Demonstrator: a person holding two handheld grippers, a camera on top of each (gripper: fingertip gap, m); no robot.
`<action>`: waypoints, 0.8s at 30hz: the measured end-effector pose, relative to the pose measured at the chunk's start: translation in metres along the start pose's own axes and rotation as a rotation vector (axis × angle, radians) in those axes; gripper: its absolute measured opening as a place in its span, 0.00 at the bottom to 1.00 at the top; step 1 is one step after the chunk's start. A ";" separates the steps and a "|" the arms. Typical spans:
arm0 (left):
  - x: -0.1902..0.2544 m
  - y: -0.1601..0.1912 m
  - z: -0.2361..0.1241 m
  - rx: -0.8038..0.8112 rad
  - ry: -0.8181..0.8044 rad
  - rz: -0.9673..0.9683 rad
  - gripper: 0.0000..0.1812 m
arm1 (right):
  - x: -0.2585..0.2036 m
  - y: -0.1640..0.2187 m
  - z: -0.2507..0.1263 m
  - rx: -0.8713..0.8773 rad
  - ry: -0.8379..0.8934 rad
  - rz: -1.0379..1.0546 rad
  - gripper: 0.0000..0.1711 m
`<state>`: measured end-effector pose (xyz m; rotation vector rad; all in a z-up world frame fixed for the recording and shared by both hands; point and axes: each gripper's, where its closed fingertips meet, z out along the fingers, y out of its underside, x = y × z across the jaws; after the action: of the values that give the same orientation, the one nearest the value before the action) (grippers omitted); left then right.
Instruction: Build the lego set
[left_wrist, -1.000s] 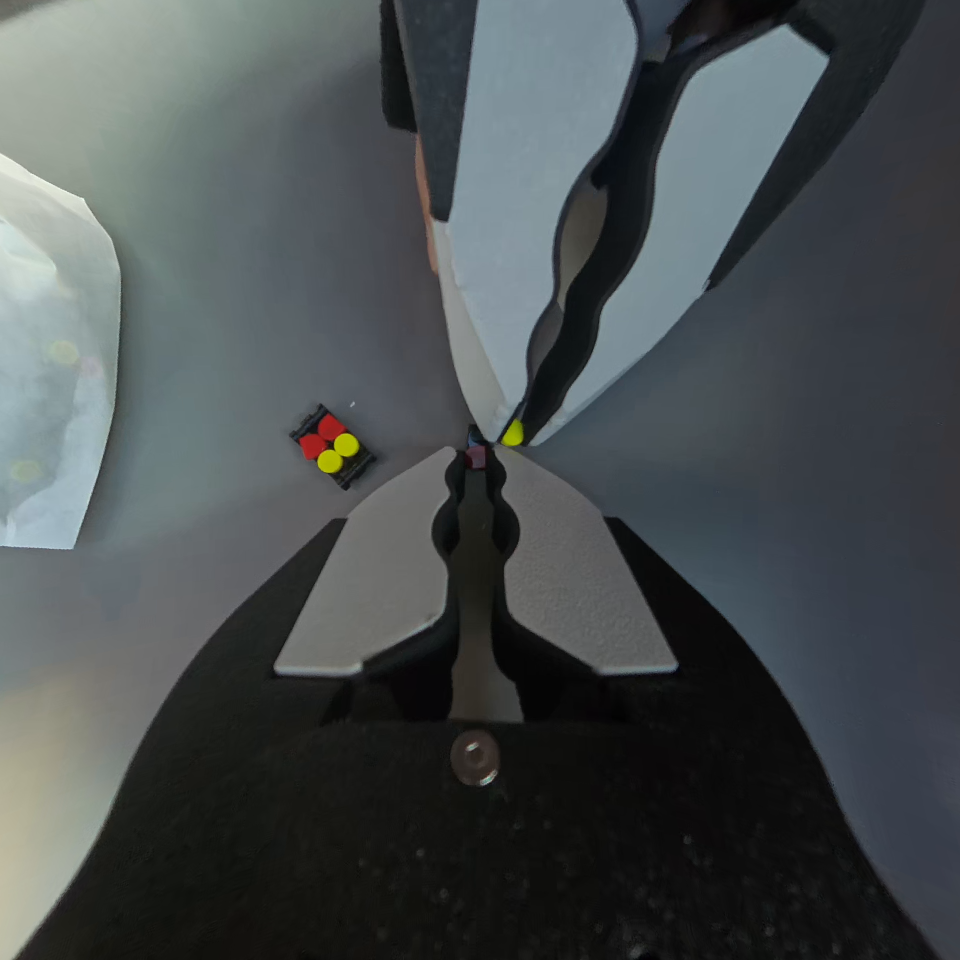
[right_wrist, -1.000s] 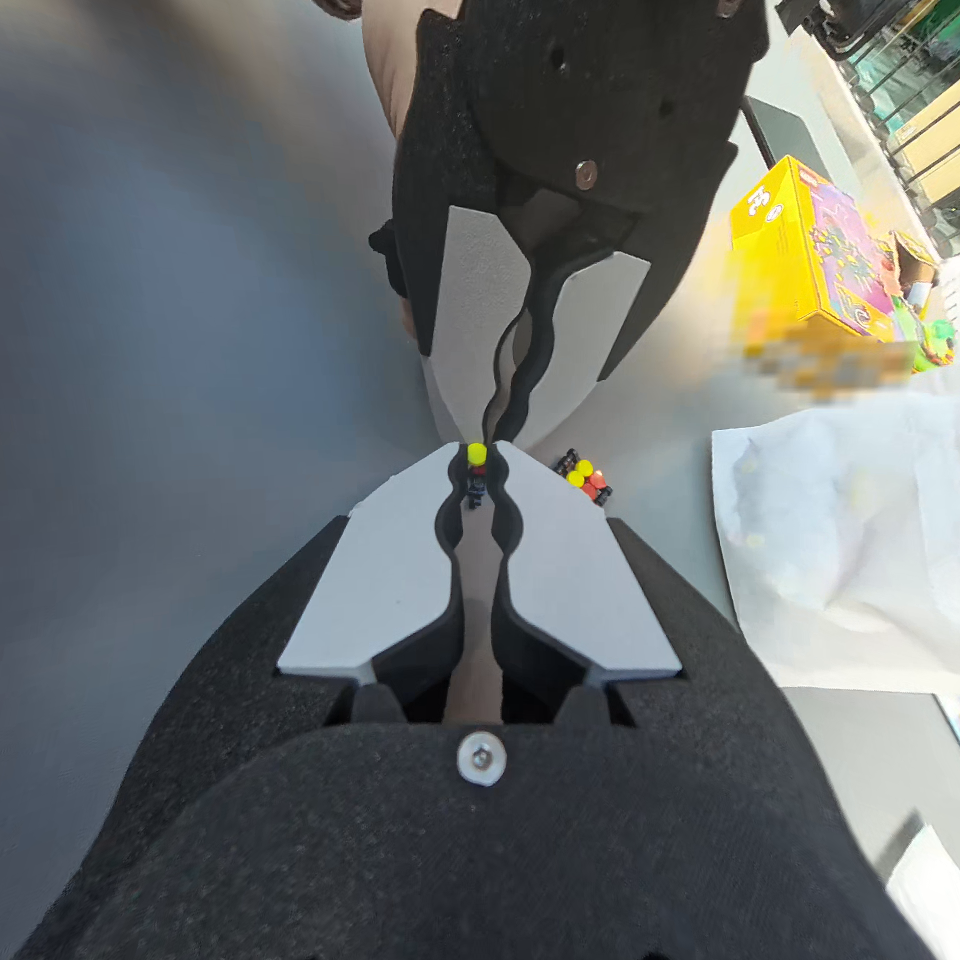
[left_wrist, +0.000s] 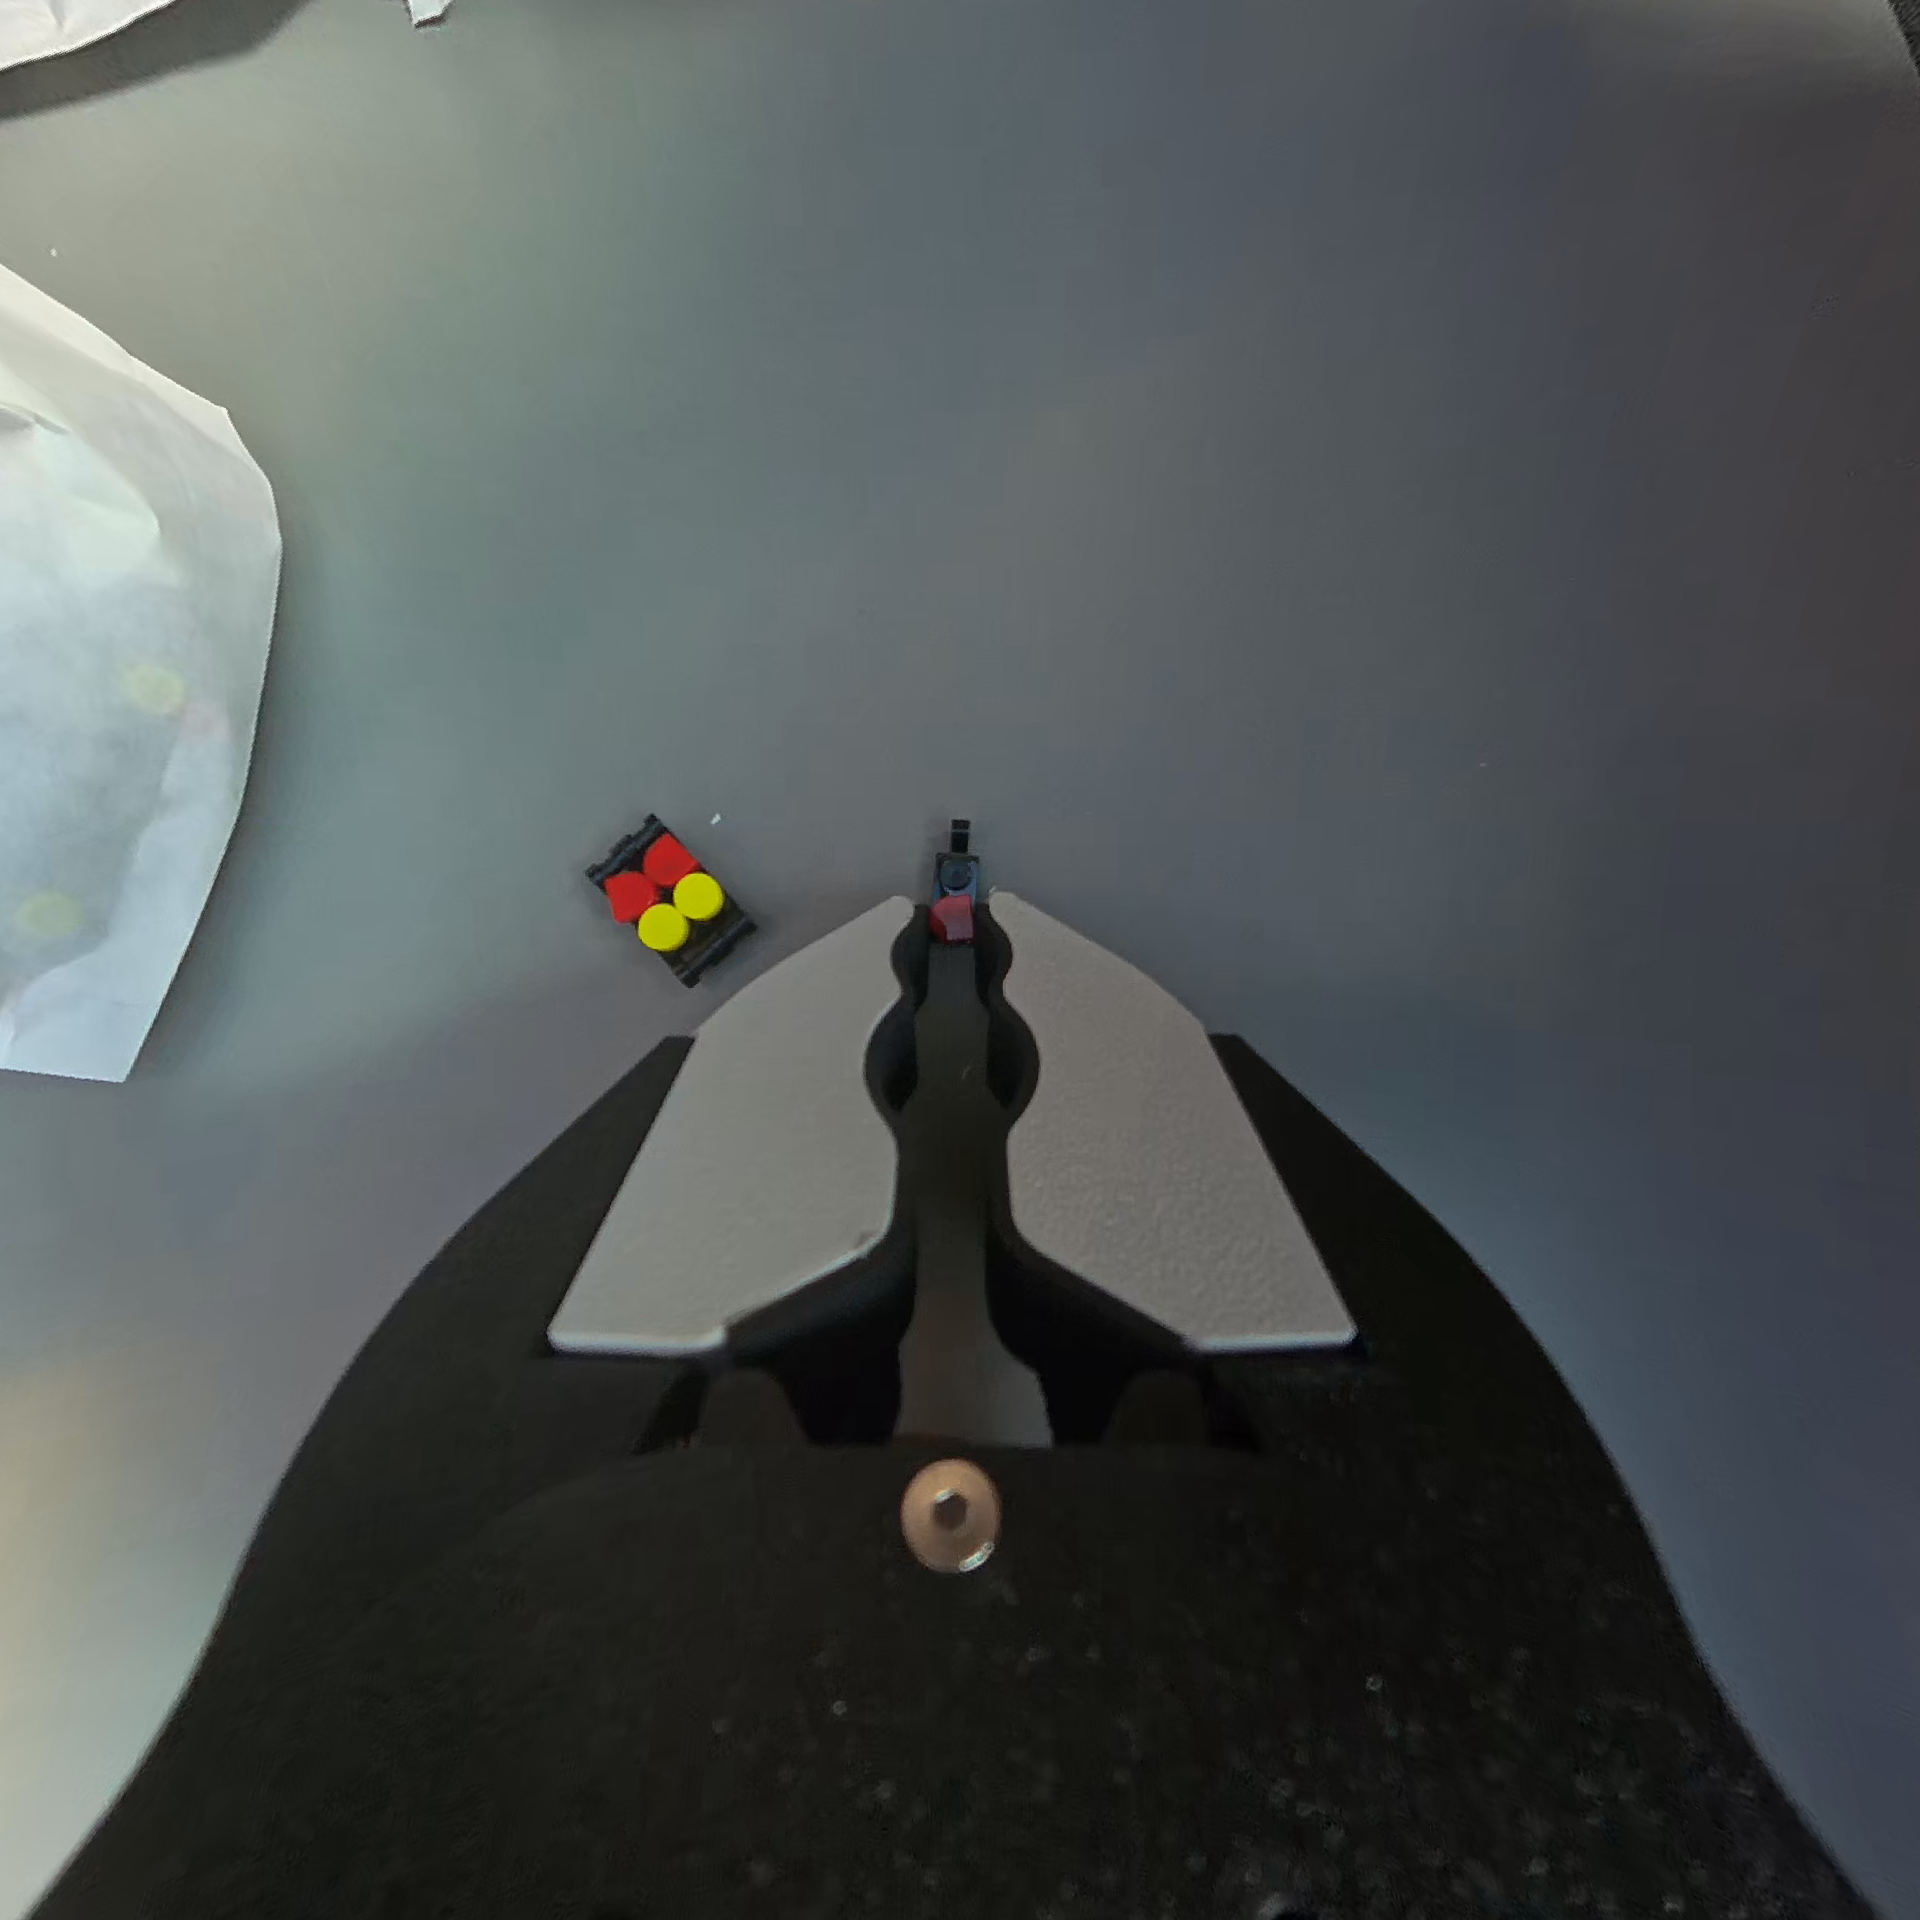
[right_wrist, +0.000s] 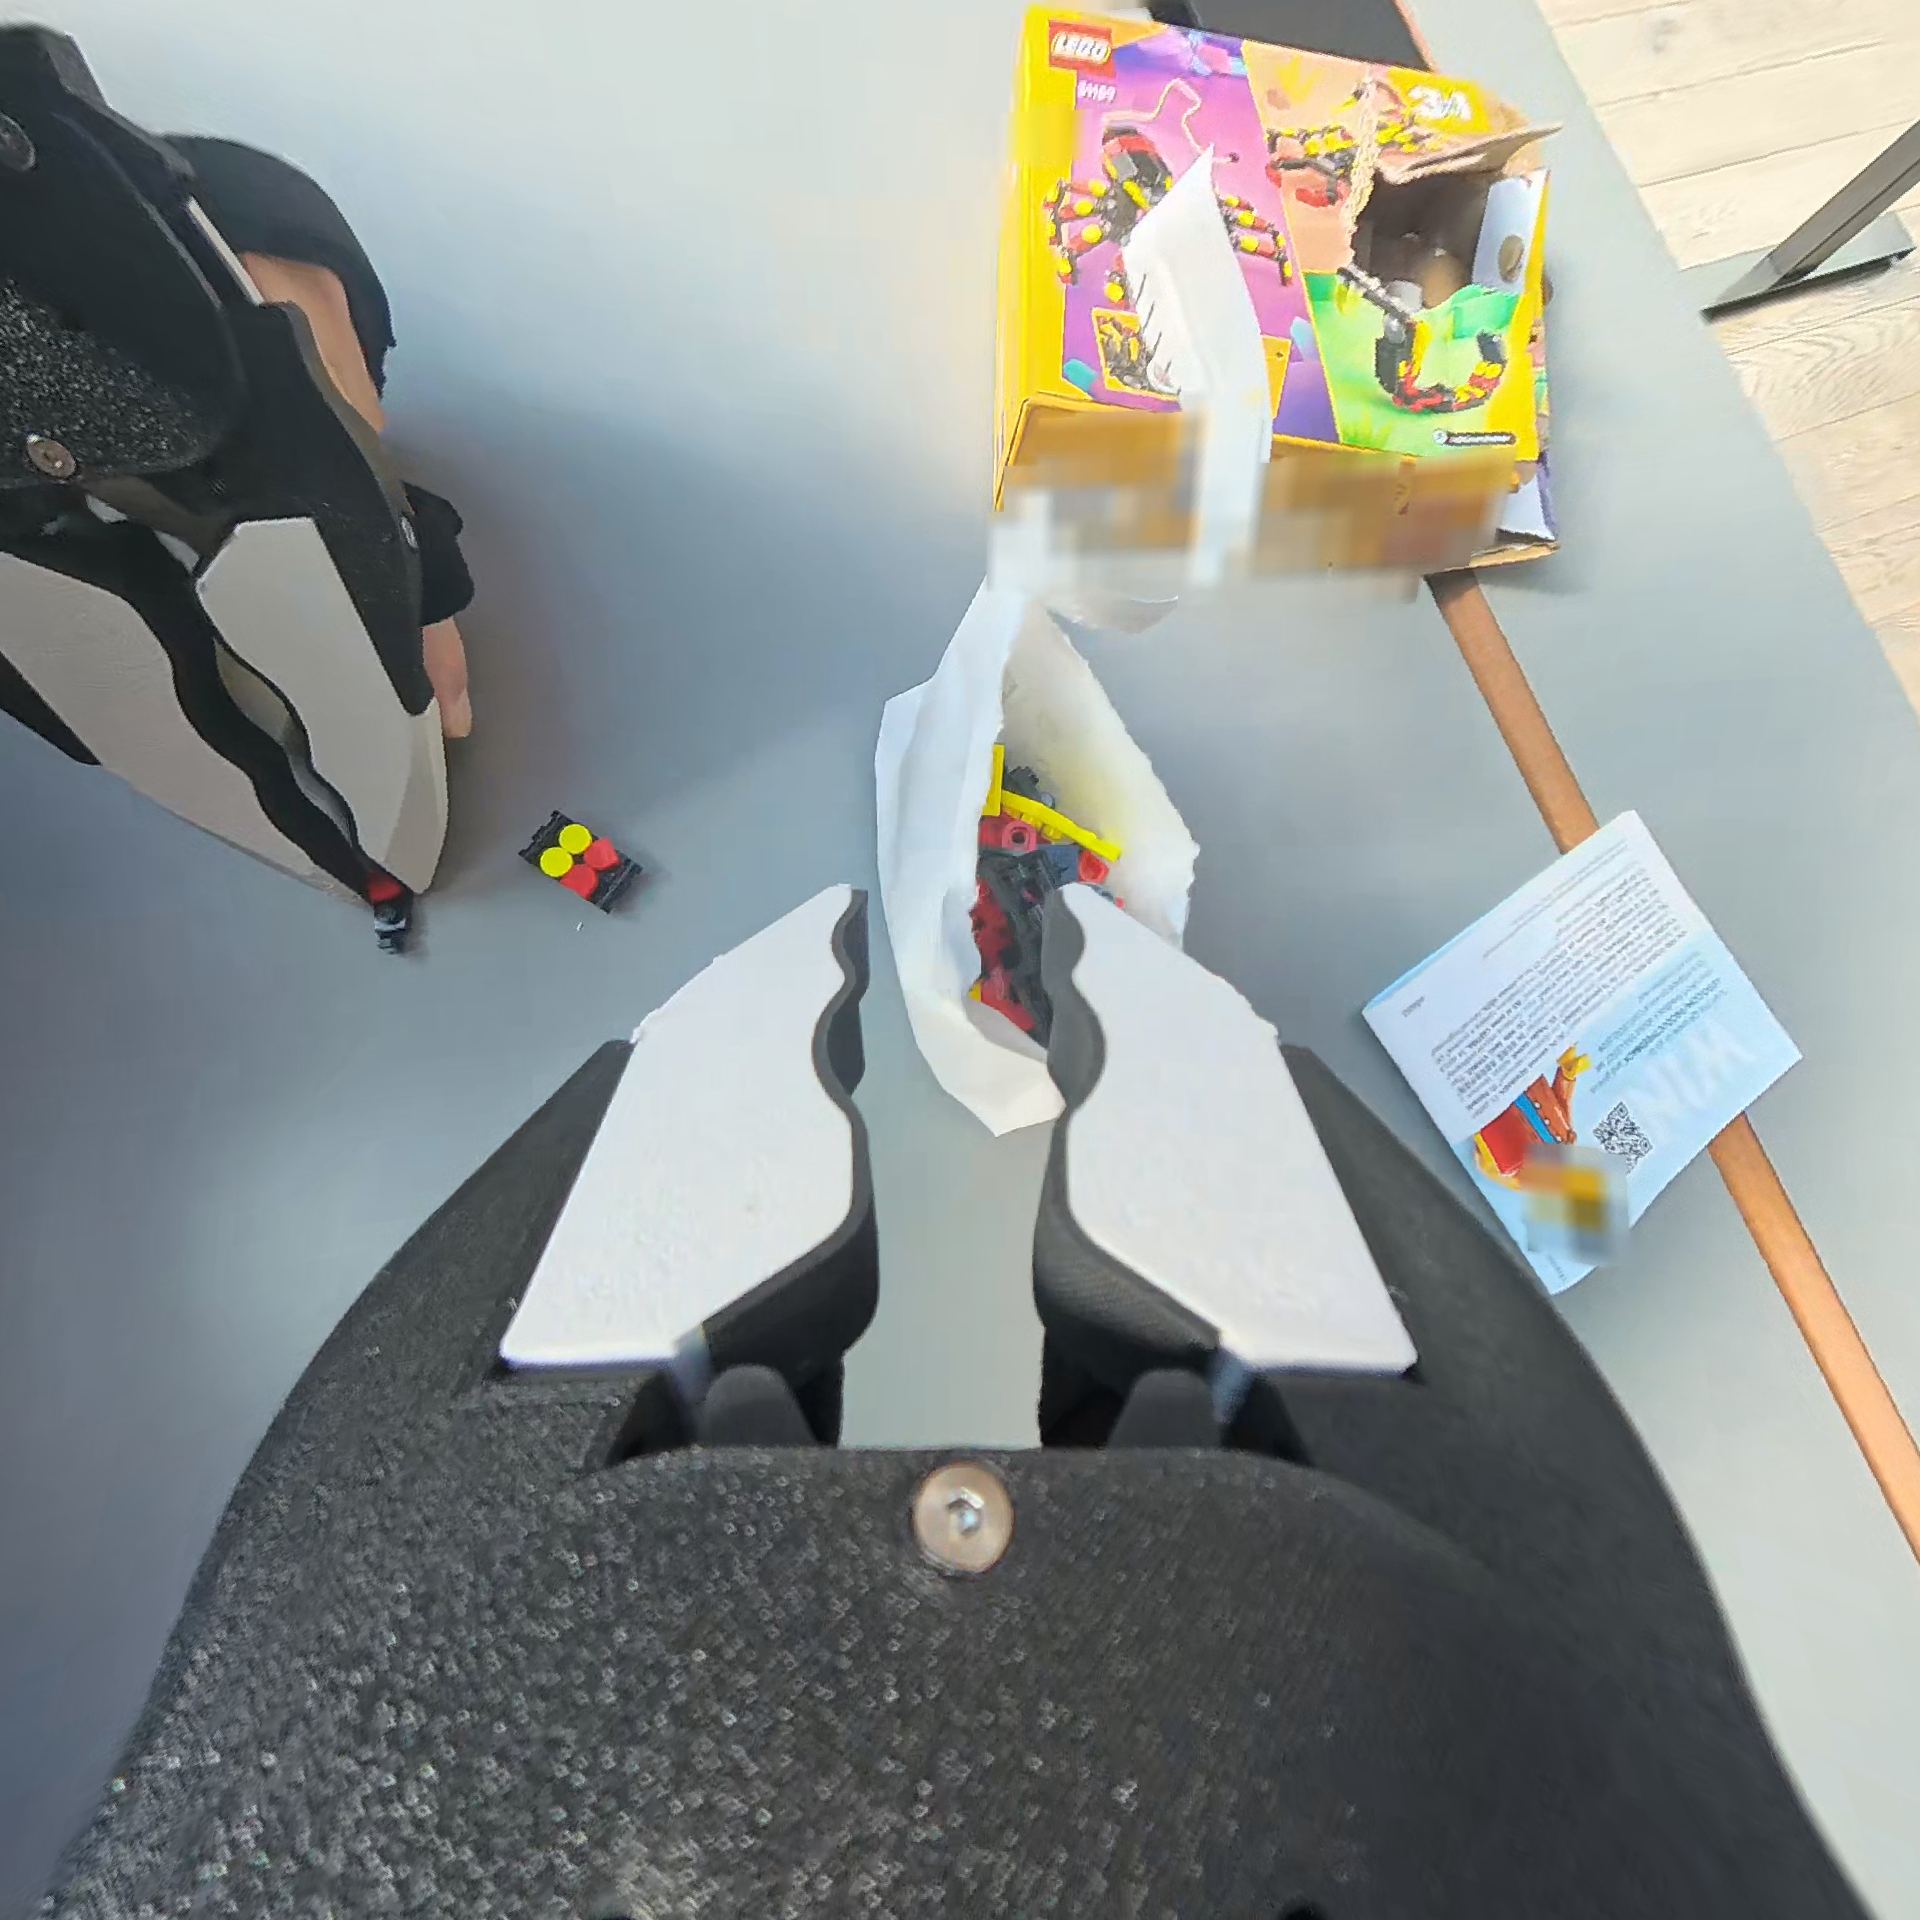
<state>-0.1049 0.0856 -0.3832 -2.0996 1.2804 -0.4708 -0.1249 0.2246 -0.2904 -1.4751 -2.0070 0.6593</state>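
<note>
Grey table (left_wrist: 1247, 468) fills my left wrist view, and my left gripper (left_wrist: 954, 906) is clenched on a small piece (left_wrist: 952, 902), red at the tips with a dark part sticking out beyond them. From the right wrist view, that piece (right_wrist: 389, 902) sits at the left gripper's (right_wrist: 390, 883) tips, low against the table; I cannot tell whether it touches the surface.

Just left of the left gripper lies a plate (left_wrist: 670, 900), black, carrying two red and two yellow round studs. In the right view the plate (right_wrist: 580, 860) lies between the two grippers, apart from both.

My right gripper (right_wrist: 956, 925) is released, fingers spread wide and holding nothing. Its tips frame the mouth of a torn white bag (right_wrist: 935, 790) with loose red, yellow and black bricks (right_wrist: 1013, 883) spilling inside. Beyond the bag stands the yellow set box (right_wrist: 1247, 260), opened at its right end. A booklet (right_wrist: 1579, 1049) lies to the right, overhanging the table's wooden edge. The bag (left_wrist: 114, 665) also shows at the left of the left view.
</note>
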 end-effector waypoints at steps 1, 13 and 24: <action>0.000 0.000 0.000 0.007 -0.001 -0.003 0.04 | 0.002 -0.007 -0.006 0.046 0.024 0.013 0.19; 0.002 0.000 0.000 0.046 0.025 -0.015 0.04 | -0.150 0.035 0.057 0.009 -0.165 -0.065 0.12; 0.003 -0.001 -0.001 0.067 -0.027 0.044 0.04 | -0.154 0.037 0.063 -0.100 -0.175 -0.116 0.05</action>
<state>-0.1035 0.0825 -0.3814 -2.0118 1.2757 -0.4587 -0.1055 0.0833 -0.3838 -1.3858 -2.2703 0.6669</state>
